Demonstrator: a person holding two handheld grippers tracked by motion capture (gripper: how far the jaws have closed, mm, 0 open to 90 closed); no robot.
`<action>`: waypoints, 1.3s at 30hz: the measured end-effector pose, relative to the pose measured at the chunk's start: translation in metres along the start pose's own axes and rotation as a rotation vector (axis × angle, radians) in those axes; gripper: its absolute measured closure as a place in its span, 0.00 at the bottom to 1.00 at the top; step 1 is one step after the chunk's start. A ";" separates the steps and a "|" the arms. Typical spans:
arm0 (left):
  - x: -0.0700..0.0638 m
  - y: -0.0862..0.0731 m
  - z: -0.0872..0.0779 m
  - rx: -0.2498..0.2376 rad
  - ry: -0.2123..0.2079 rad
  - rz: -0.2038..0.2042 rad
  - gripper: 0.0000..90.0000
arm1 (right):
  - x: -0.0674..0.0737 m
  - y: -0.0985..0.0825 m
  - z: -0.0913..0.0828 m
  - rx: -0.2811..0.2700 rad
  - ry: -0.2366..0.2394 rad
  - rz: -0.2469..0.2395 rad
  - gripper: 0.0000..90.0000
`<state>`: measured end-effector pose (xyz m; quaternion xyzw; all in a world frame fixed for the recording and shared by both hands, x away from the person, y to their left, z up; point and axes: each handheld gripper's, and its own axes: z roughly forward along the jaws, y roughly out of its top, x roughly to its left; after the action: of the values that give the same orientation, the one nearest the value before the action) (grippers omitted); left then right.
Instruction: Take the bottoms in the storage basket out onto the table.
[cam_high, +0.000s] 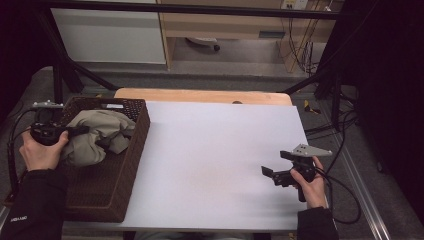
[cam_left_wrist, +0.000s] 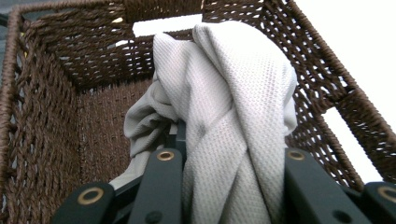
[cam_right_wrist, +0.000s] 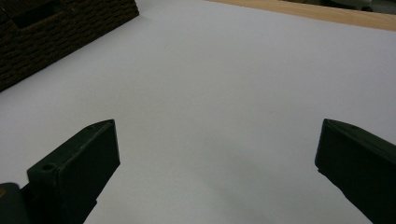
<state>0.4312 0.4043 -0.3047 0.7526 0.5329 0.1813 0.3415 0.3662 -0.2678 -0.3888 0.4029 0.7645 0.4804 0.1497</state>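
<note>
On the left, the left tongs (cam_left_wrist: 224, 186) pinch the crumpled beige knit cloth (cam_left_wrist: 224, 93), which sits inside the dark brown woven basket (cam_high: 127, 165). Nothing is out on the white counter (cam_high: 210, 160) yet. The right tongs (cam_right_wrist: 217, 163) wait, spread wide.

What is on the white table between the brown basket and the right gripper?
Nothing: in the high view the white table is bare between the basket and the right gripper.
</note>
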 end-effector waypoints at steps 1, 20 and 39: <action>-0.001 0.000 -0.001 -0.001 -0.002 0.003 0.78 | 0.000 0.000 0.000 0.001 0.000 0.000 0.00; -0.014 0.010 -0.023 -0.021 -0.055 0.047 0.78 | 0.001 0.000 -0.001 0.000 0.001 0.000 0.00; -0.029 0.024 -0.051 -0.078 -0.080 0.080 0.78 | 0.001 0.001 -0.002 -0.003 0.000 -0.004 0.00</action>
<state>0.4044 0.3887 -0.2492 0.7661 0.4807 0.1855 0.3841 0.3651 -0.2682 -0.3872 0.4012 0.7645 0.4815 0.1510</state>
